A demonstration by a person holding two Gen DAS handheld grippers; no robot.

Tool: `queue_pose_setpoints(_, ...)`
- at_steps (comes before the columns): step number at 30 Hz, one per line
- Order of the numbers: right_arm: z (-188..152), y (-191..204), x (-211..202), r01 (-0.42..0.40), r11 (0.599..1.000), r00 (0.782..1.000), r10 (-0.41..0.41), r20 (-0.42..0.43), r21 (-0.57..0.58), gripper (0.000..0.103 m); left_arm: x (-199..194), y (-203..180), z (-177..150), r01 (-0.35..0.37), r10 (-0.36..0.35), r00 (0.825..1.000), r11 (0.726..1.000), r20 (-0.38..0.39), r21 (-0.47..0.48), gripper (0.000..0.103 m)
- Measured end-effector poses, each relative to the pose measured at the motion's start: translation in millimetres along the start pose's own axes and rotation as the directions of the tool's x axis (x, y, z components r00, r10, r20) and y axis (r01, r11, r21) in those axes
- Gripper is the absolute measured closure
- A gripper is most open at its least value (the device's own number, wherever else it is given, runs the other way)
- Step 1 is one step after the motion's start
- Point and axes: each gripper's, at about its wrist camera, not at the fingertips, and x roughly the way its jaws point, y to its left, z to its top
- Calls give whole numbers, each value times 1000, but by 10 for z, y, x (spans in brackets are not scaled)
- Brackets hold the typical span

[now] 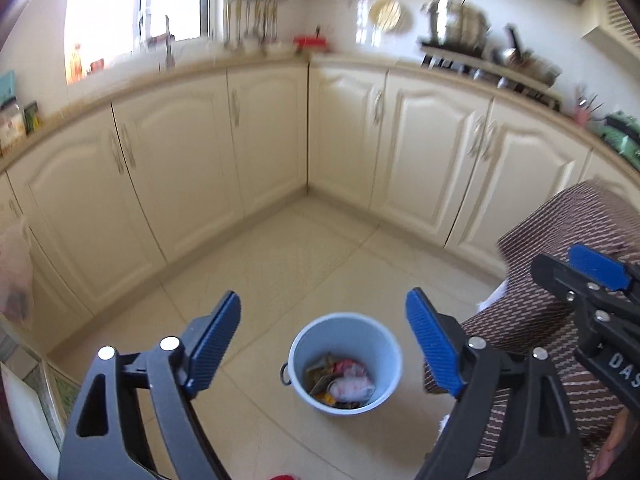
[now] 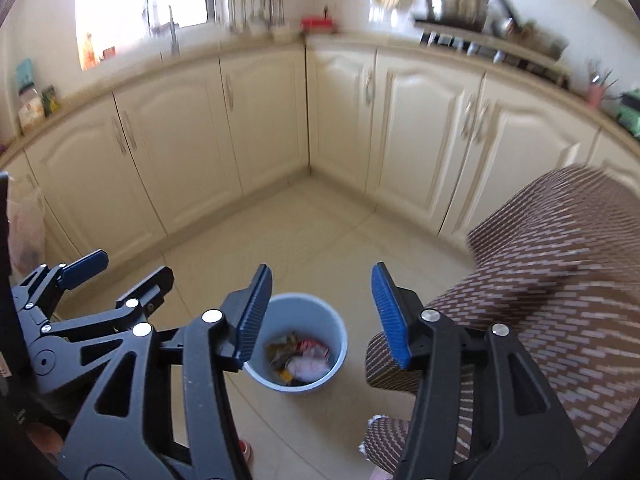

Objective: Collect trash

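A pale blue bucket [image 1: 345,362] stands on the tiled floor with crumpled wrappers and scraps [image 1: 340,380] inside. My left gripper [image 1: 324,344] hangs well above it, jaws wide apart, nothing between the blue pads. In the right wrist view the same bucket [image 2: 298,346] lies below my right gripper [image 2: 322,314], which is open and empty too. The right gripper [image 1: 592,280] shows at the far right of the left wrist view; the left gripper [image 2: 100,276] shows at the lower left of the right wrist view.
Cream cabinets [image 1: 192,168] wrap around the corner behind the bucket, under a worktop with pots [image 1: 456,20] and jars. A person's leg in brown patterned fabric [image 2: 540,280] fills the right side. A plastic bag [image 1: 16,276] hangs at the left edge.
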Motion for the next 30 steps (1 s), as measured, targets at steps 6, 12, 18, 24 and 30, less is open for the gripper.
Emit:
queue_pose_setpoints(6,6,-218,-1165,75,997,986,-77,150,19,32,-1066,-236,157,42,-48,990,998,134,46,17)
queue_pose_setpoints(12,-166,-393,-2211,170,984,945,-176,275,45,19,-2043,-423,178,95,-108,963,993,249,65,10)
queue_pose_setpoints(18,-376,-464,-2949,245,968,899,-247,361,52,13,-2827,-623,94,104,-128,933,990,335,91,8)
queue_pose_setpoints(24,-540,-595,-3532,277,956,859,-292,421,98,10,-3457,-789,5,135,-175,886,983,429,121,7)
queue_pose_setpoints(30,-658,-604,-3974,305,944,809,-327,489,127,9,-3909,-996,-100,120,-194,852,977,487,178,7)
